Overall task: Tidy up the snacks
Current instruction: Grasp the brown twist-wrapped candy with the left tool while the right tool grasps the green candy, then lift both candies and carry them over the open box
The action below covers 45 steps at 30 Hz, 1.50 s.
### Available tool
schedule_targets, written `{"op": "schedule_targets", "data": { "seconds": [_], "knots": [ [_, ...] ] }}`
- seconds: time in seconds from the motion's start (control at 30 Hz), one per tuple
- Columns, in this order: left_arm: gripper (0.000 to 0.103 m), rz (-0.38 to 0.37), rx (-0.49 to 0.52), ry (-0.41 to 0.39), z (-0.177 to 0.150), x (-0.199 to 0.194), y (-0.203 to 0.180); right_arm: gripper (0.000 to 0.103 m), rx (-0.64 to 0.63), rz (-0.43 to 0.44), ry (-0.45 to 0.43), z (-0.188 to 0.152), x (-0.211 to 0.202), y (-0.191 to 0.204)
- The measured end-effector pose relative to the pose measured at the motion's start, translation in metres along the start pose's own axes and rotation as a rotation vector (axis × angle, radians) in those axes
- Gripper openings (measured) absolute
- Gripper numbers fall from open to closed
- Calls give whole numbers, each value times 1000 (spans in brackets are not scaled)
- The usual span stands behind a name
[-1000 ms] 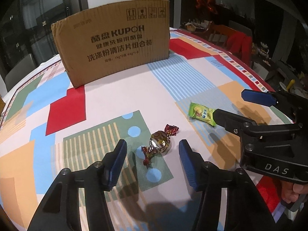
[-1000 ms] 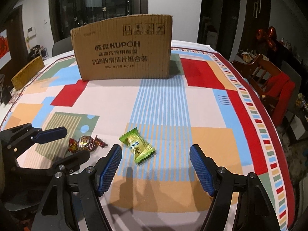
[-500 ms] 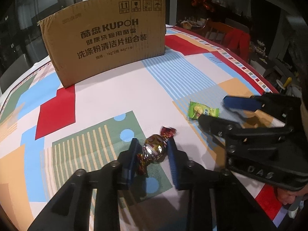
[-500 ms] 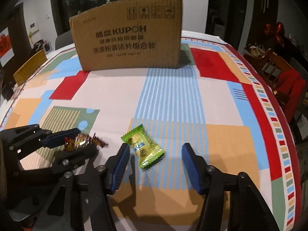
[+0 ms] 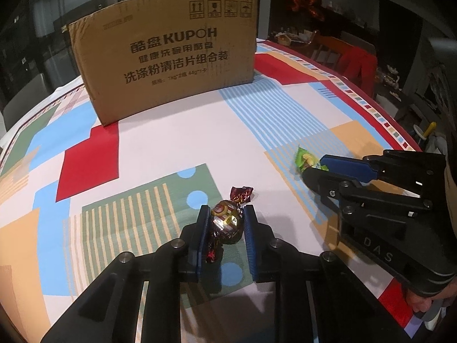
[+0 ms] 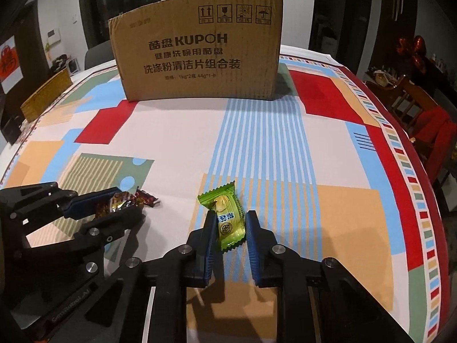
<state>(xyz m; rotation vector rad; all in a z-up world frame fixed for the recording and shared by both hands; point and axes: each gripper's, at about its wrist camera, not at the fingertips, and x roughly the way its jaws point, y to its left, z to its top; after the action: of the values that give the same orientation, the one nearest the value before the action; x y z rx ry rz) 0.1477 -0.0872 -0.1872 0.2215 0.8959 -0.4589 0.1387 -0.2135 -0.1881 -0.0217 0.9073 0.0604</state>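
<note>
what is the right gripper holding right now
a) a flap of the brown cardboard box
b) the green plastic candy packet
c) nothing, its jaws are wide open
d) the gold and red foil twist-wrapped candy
b: in the right wrist view the right gripper has its blue pads closed against both sides of the green plastic candy packet, while the gold and red foil twist-wrapped candy sits clamped in the left gripper.

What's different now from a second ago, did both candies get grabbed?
Yes. The left hand-held gripper has just been closing and is now shut on the foil-wrapped candy. The right hand-held gripper eased forward and closed on the green candy packet. Both candies sit about where they were on the tablecloth; the cardboard box has not moved.
</note>
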Motion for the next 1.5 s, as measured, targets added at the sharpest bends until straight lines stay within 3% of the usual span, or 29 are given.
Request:
{"op": "schedule_targets", "data": {
  "seconds": [0.73, 1.5],
  "knots": [
    [23, 41, -73, -28, 13, -26, 12, 18, 79, 18, -40, 9, -23, -6],
    [23, 82, -141, -84, 41, -58, 34, 18, 78, 22, -120, 48, -52, 4]
  ]
}}
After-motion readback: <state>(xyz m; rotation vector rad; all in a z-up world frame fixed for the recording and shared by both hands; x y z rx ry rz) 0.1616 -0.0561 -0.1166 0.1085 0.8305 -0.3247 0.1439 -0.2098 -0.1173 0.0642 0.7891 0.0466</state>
